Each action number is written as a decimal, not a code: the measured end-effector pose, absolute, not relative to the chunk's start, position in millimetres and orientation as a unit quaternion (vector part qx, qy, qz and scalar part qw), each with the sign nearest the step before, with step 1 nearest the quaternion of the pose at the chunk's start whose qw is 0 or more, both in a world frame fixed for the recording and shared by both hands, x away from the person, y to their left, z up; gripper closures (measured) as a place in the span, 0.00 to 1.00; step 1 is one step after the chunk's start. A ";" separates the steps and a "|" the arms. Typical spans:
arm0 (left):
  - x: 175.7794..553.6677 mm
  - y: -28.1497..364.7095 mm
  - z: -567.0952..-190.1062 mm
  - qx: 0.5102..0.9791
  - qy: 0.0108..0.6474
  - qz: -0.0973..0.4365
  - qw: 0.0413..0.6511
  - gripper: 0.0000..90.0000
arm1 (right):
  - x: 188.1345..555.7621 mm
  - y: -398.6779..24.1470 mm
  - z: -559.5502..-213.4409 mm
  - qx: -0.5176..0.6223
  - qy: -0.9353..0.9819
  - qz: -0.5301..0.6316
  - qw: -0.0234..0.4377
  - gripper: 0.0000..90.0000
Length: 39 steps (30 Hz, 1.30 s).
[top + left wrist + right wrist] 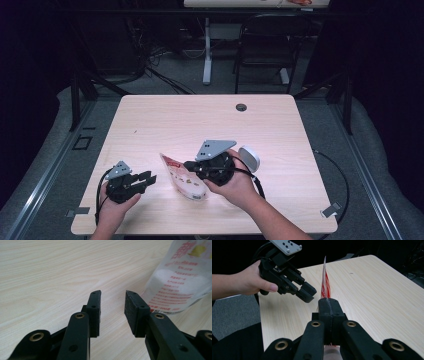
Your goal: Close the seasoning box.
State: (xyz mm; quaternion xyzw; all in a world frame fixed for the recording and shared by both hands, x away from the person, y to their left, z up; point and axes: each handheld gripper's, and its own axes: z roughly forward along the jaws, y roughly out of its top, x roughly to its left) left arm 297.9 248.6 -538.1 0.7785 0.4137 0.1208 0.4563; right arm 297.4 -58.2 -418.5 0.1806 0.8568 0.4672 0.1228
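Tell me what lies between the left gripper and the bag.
Nothing: in the high view, bare table separates the open left gripper from the bag, which the right gripper pinches.

light wooden table point(165, 115), white round object point(249, 157) resting on it, dark grommet hole point(241, 107)

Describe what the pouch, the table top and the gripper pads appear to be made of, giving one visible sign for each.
Pouch: apparently thin plastic film, translucent and glossy; white contents show through behind red print.
Table top: pale wood-look surface, likely laminate; even grain lines, matt sheen.
Pads of the left gripper: probably black rubber or foam; one pad looks dull and finely textured.
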 end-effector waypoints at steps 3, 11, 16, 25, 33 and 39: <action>297.7 248.5 -538.2 0.779 0.413 0.121 0.456 0.74 | 295.4 -60.1 -419.0 0.177 0.857 0.468 0.121 1.00; 297.5 246.8 -538.6 0.782 0.410 0.119 0.454 0.74 | 291.6 -69.2 -421.4 0.172 0.857 0.472 0.113 1.00; 297.6 245.5 -538.6 0.786 0.406 0.120 0.451 0.74 | 293.3 -73.2 -420.2 0.165 0.861 0.469 0.109 1.00; 296.5 244.0 -538.5 0.787 0.403 0.121 0.451 0.74 | 295.6 -75.6 -422.7 0.168 0.855 0.479 0.103 0.99; 295.4 239.3 -538.1 0.792 0.396 0.120 0.448 0.74 | 294.2 -76.7 -425.9 0.172 0.849 0.489 0.097 0.91; 294.2 235.9 -536.5 0.795 0.389 0.120 0.449 0.73 | 292.7 -80.5 -427.1 0.184 0.842 0.497 0.105 0.81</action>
